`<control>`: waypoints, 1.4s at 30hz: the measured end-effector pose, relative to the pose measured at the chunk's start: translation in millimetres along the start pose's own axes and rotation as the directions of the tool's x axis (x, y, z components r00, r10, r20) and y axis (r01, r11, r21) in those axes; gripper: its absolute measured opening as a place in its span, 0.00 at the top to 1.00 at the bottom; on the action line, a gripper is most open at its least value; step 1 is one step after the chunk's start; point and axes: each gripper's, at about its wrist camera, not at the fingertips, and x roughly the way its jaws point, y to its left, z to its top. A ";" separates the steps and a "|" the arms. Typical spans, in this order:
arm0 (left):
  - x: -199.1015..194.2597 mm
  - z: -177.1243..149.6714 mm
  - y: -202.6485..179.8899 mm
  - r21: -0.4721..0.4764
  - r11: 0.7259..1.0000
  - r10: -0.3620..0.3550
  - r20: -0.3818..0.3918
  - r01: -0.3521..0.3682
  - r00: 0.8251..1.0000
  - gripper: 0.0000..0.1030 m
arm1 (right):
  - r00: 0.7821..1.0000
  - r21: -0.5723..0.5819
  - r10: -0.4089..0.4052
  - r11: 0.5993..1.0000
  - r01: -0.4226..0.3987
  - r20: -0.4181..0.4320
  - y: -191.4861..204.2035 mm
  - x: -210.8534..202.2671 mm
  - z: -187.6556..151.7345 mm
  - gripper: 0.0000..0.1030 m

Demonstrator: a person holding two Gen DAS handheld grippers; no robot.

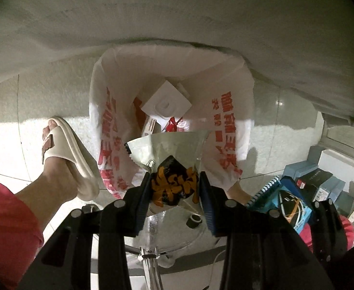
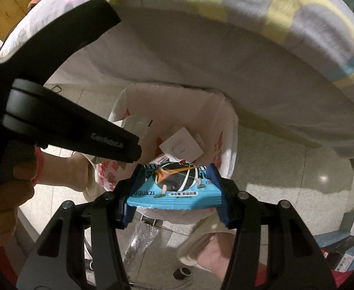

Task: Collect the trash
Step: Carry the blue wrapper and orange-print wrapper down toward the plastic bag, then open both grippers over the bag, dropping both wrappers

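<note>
Wrappers hung over the bin (image 1: 172, 77), each hand-held gripper pinching one: left (image 1: 174, 188) silver, right (image 2: 174, 188) blue; best released low, centred.

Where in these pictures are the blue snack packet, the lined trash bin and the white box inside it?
blue snack packet (image 2: 174, 193), right wrist view, middle of its printed front.
lined trash bin (image 1: 227, 130), left wrist view, printed liner on its right wall.
white box (image 1: 166, 102), left wrist view, its top face.

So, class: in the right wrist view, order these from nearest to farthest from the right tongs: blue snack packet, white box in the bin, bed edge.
1. Blue snack packet, gripped between the tongs.
2. White box, below in the bin.
3. Bed edge, beyond the bin, top.
</note>
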 end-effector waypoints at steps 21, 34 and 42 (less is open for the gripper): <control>28.2 17.6 10.2 -0.079 0.997 -0.024 -0.073 0.018 0.997 0.31 | 0.998 0.018 0.061 0.998 -0.061 -0.011 -2.7 29.2 5.8 0.32; 21.7 16.3 13.0 -0.094 0.996 -0.010 -0.062 0.004 0.998 0.23 | 0.998 0.026 0.068 0.997 -0.068 0.004 -2.5 23.5 3.9 0.24; -5.3 -0.3 7.3 -0.066 0.997 0.044 -0.011 -0.045 0.999 0.23 | 0.998 -0.020 0.051 0.999 -0.051 0.024 7.3 0.8 -1.9 0.24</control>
